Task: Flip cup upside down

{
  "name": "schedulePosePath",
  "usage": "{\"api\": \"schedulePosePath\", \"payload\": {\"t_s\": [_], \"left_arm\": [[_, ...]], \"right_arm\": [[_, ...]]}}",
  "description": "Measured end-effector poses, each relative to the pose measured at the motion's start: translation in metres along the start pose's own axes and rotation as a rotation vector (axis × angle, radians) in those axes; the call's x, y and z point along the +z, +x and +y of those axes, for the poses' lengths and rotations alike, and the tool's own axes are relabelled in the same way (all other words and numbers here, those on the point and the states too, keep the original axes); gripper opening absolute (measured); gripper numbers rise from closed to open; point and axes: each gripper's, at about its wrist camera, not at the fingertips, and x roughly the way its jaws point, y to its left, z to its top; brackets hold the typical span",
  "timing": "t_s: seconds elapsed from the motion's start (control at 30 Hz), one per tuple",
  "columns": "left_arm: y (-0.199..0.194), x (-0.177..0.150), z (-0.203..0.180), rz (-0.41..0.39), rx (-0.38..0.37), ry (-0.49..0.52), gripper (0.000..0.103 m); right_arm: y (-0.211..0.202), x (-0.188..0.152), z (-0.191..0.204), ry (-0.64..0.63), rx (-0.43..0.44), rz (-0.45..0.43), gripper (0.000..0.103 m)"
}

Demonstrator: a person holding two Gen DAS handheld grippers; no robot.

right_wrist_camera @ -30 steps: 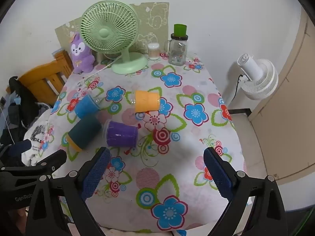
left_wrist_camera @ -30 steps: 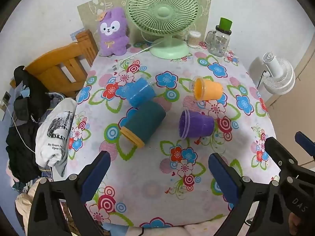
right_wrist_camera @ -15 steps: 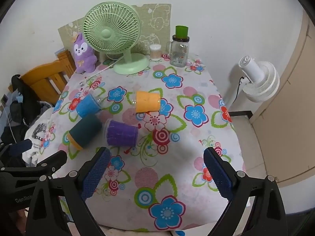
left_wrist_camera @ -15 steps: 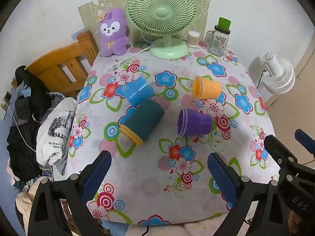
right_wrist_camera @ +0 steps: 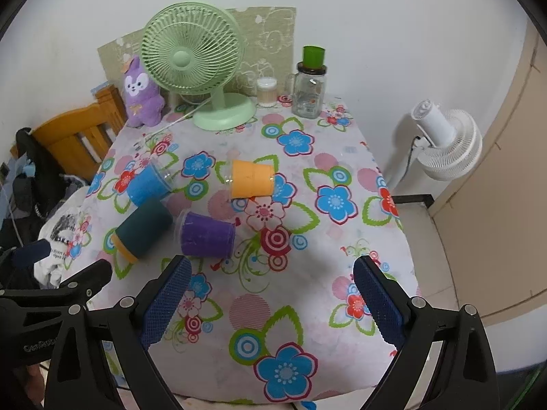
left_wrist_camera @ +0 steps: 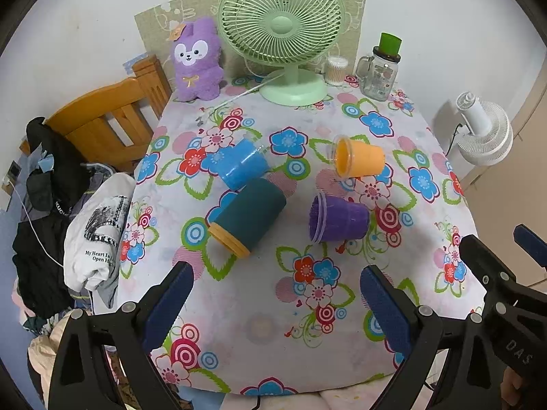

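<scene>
Purple, orange, blue and teal cups all lie on their sides on the floral tablecloth (left_wrist_camera: 273,307), so none is yet mouth-down; which one the task means I cannot tell. The purple cup (right_wrist_camera: 207,235) lies nearest both tools, the teal cup (left_wrist_camera: 248,220) touching the blue cup (left_wrist_camera: 242,169) behind it, the orange cup (left_wrist_camera: 359,162) apart. Left gripper (left_wrist_camera: 277,304) and right gripper (right_wrist_camera: 270,304) hover over the near edge, jaws spread wide, holding and touching nothing, probably lining up an approach
</scene>
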Motion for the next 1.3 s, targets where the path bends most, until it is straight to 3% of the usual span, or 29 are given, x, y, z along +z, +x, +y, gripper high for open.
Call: {"api": "schedulePosePath", "payload": {"t_s": [1.3], "left_arm": [[0.023,0.022,0.009,0.021,0.024,0.062,0.099]], "right_arm": [[0.027,0.024,0.017,0.002,0.006,0.067,0.097]]}}
